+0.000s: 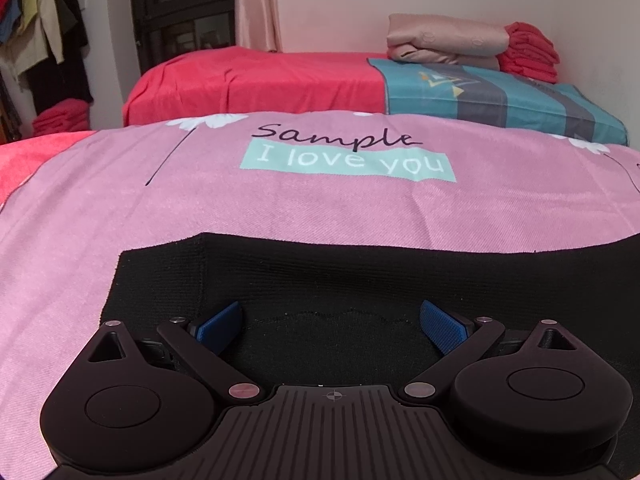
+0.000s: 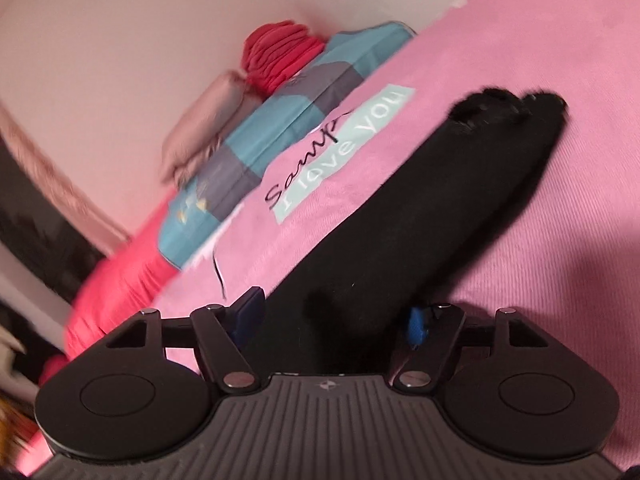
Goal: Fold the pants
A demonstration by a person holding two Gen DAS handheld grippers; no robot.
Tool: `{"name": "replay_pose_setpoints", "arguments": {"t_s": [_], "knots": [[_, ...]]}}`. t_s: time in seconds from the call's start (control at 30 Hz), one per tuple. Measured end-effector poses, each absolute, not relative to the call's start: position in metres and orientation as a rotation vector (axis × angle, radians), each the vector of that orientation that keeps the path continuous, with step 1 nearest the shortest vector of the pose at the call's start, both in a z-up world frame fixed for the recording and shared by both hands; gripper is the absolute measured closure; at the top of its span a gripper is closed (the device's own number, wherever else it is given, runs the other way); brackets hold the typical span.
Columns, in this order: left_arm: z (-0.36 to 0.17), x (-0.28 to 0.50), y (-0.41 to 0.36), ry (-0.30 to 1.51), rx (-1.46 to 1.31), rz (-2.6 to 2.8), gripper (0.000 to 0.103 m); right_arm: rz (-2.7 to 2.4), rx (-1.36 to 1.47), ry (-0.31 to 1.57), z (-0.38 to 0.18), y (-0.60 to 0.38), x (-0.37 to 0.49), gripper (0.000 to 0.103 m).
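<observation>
Black pants [image 1: 360,272] lie flat on a pink sheet [image 1: 280,208] printed "Sample I love you". My left gripper [image 1: 332,322] is open, its blue pads [image 1: 218,326] spread wide just above the near edge of the pants, holding nothing. In the right wrist view, which is tilted and blurred, a long black pant leg [image 2: 420,216] runs away from the camera to a bunched end [image 2: 508,108]. My right gripper [image 2: 334,318] is open, its blue pads [image 2: 416,322] either side of the near end of that leg.
A second bed with a red cover [image 1: 256,80] stands behind, with a teal and grey quilt [image 1: 500,96], a folded beige blanket [image 1: 444,40] and red folded cloths [image 1: 530,52]. Clothes hang at the far left [image 1: 40,40]. A dark cabinet [image 1: 184,12] is by the wall.
</observation>
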State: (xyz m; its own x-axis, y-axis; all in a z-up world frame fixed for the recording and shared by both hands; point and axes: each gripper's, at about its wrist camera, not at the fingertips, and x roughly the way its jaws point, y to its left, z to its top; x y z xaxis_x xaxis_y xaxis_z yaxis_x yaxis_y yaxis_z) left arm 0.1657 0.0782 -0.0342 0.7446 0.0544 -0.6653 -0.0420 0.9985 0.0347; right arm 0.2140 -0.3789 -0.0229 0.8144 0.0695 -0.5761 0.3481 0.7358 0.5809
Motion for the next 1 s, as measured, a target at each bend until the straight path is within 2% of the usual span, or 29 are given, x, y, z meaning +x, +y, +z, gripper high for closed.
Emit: {"name": "replay_pose_setpoints", "arguments": {"t_s": [0.03,0.1,0.2,0.27,0.53,0.63,0.7,0.77,0.9,1.0], "knots": [[-0.034,0.166,0.078,0.729,0.018,0.053,0.000,-0.168,0.727,0.616,-0.023,-0.379,0.216,0.032],[-0.034,0.166,0.078,0.729,0.020,0.053,0.000,-0.245,0.711,0.637,-0.021,-0.387,0.213,0.085],[-0.035,0.165,0.076,0.729,0.030,0.056,0.000,-0.258,0.843,0.530,-0.027,-0.411,0.195,0.085],[-0.035,0.165,0.076,0.730,0.035,0.057,0.000,-0.254,0.819,0.555,-0.038,-0.410,0.201,0.085],[-0.035,0.165,0.076,0.730,0.037,0.058,0.000,-0.241,0.844,0.554,-0.032,-0.410,0.199,0.071],[-0.035,0.166,0.076,0.731,0.039,0.059,0.000,-0.257,0.836,0.547,-0.025,-0.407,0.190,0.052],[-0.035,0.166,0.076,0.731,0.039,0.059,0.000,-0.321,0.792,0.534,-0.015,-0.401,0.181,0.033],[-0.035,0.166,0.076,0.731,0.040,0.060,0.000,-0.442,0.702,0.521,-0.005,-0.389,0.173,0.026],[-0.035,0.166,0.076,0.731,0.039,0.059,0.000,-0.373,0.552,0.480,0.010,-0.344,0.162,0.026],[-0.035,0.166,0.076,0.731,0.039,0.059,0.000,-0.139,0.419,0.515,0.017,-0.285,0.170,0.026]]}}
